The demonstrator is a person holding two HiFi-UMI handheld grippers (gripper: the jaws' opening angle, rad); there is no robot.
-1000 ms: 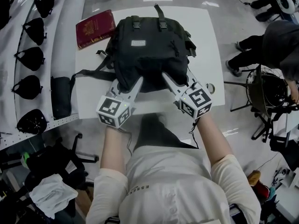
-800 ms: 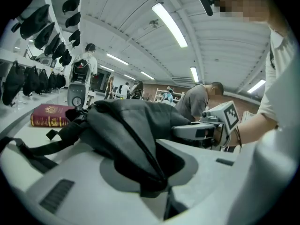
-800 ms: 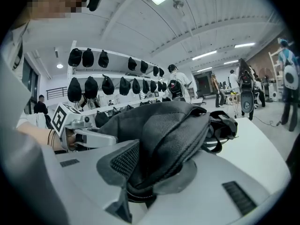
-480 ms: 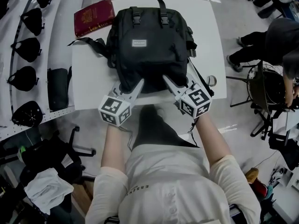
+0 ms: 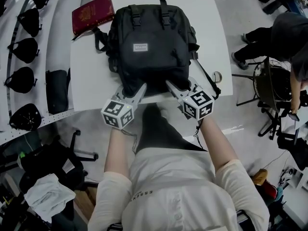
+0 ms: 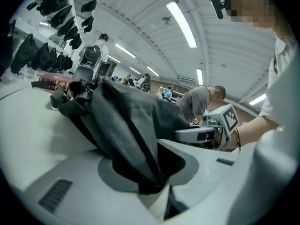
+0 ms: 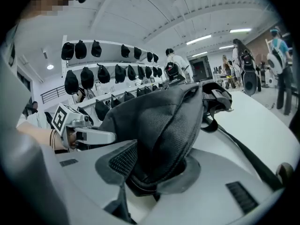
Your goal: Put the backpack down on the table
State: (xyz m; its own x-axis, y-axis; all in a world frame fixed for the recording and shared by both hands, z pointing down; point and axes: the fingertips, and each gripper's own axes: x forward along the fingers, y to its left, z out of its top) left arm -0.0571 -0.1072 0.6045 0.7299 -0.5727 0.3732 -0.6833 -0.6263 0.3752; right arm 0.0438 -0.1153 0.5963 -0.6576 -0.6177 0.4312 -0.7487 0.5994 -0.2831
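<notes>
Backpack (image 5: pixel 149 47) lies on table (image 5: pixel 91 78), left tool (image 5: pixel 139 88) pinching its fabric, right tool (image 5: pixel 172 85) opening with fabric between.

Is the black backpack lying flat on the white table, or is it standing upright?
Lying flat. The backpack rests on its back on the table, its front facing up.

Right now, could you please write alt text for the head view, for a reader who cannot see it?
A black backpack rests on a white table, its near edge held by the left gripper and by the right gripper; the right one's jaws are opening with fabric between them. A dark red booklet lies at the table's far left corner.
</notes>
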